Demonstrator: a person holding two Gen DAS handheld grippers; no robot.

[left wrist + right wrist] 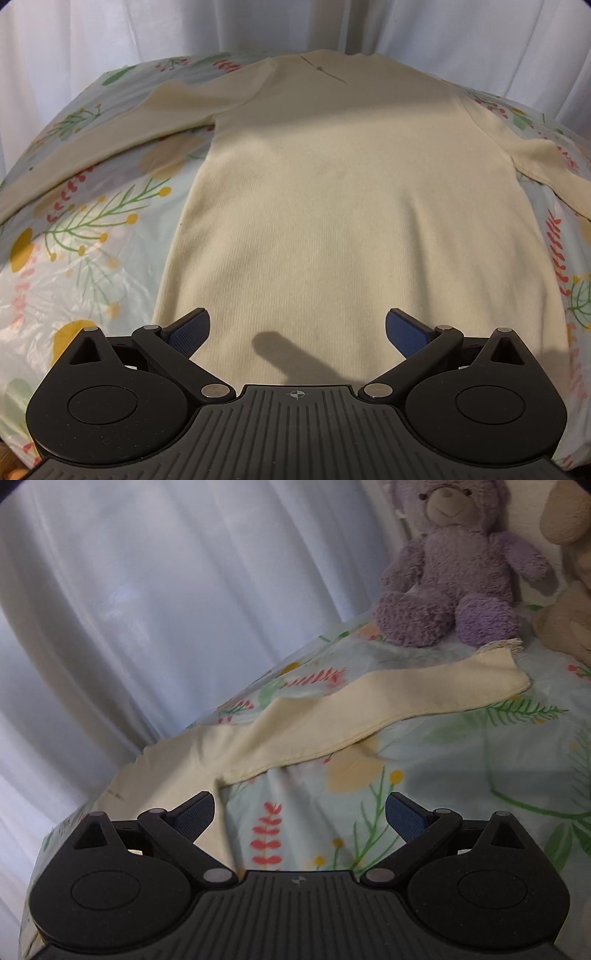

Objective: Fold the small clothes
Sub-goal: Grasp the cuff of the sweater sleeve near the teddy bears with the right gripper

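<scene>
White curtains (155, 602) are hanging along the far side of the bed, filling the background in both of my views. The flowered bedsheet (92, 236) is spreading out under everything, pale blue with green sprigs, yellow dots and red leaves. On it a cream long-sleeved top (351, 206) is lying flat and unfolded, hem toward me, neck toward the curtains, one sleeve stretching off to each side. In my right view one sleeve (388, 701) is running up across the sheet, its cuff ending just in front of a purple teddy bear (454, 565) that is sitting upright at the far end of the bed. A beige plush toy (569, 572) is sitting just beside the bear, cut off by the frame edge.

My left claw (297, 330) is hovering over the hem of the top, spread wide and gripping nothing, its shadow falling on the cloth between the blue pads (190, 330). My right claw (299, 812) is likewise gaping wide and empty, hanging above the side edge of the top where cloth is meeting bare sheet below the sleeve.
</scene>
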